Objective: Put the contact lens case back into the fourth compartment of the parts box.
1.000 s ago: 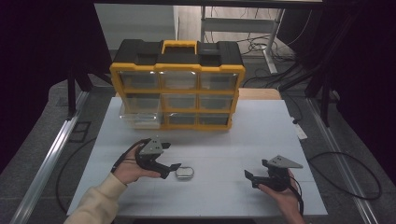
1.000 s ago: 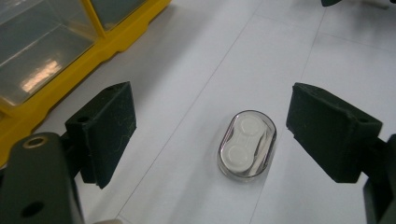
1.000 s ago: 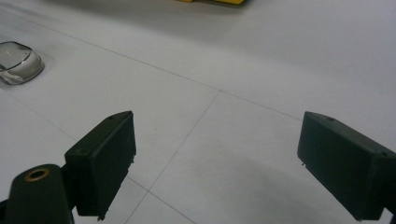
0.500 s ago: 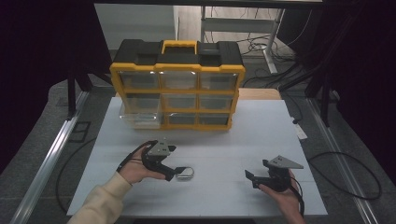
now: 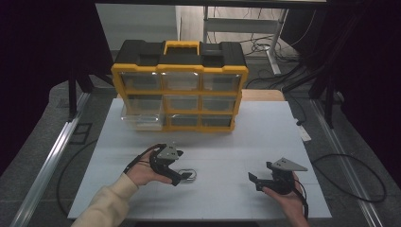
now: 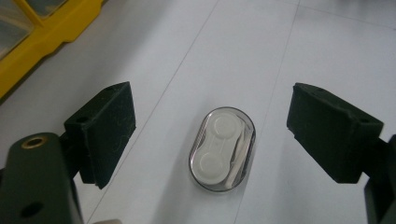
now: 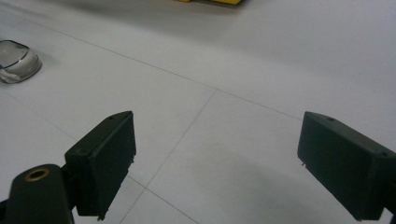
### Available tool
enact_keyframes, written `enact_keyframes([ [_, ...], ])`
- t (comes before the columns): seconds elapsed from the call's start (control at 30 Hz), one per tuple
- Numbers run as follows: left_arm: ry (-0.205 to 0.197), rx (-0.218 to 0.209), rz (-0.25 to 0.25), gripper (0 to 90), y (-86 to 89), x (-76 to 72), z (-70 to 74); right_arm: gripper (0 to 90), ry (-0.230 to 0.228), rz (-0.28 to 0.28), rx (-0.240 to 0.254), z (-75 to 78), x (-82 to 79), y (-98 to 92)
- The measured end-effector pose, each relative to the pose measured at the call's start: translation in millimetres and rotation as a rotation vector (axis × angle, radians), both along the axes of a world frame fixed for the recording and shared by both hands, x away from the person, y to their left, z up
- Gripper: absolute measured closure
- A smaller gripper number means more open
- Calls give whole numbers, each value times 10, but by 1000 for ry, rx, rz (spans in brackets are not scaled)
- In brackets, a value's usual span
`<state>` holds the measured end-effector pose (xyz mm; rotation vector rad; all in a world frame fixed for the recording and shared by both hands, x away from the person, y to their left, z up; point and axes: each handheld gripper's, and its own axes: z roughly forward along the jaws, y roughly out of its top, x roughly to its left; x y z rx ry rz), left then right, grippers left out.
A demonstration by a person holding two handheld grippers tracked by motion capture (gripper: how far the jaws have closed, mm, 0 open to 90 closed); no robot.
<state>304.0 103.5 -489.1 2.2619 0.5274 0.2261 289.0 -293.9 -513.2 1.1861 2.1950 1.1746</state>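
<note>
The step in hand looks like picking up the small clear oval case point(image 6: 222, 148), which lies flat on the white table point(image 5: 227, 142) in front of the yellow-and-black drawer organizer point(image 5: 179, 85), whose lower-left drawer point(image 5: 142, 116) stands pulled out. In the high view the left gripper point(image 5: 182, 176) hovers right at the case point(image 5: 187, 174); in the left gripper view its jaws stand wide apart, one on each side of the case, with clear gaps and nothing gripped. The case shows two round white wells and a thin white piece along one side under a transparent lid, so it is probably smooth, low and slippery. To do this well, I judge the hand should sink until the pads point(image 6: 105, 130) sit level with the case's rim, just clear of the table, and be centred so both pads meet the long sides together; a lopsided close could spin or squirt the case away. Closing gently across the narrow width seems the safest grip. The right gripper point(image 5: 257, 182) rests well apart near the table's right front, jaws open and empty; its own view has the case point(image 7: 16, 60) far off at the upper left.
</note>
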Motion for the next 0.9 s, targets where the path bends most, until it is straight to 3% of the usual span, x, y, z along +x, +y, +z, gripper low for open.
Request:
enact_keyframes([
  [0.3,17,32,-35,155,-72,-4,-26,121,-2,1,-3,-1,-2,5],
  [0.9,60,84,-51,155,-154,77,-138,121,2,0,-6,-6,0,7],
])
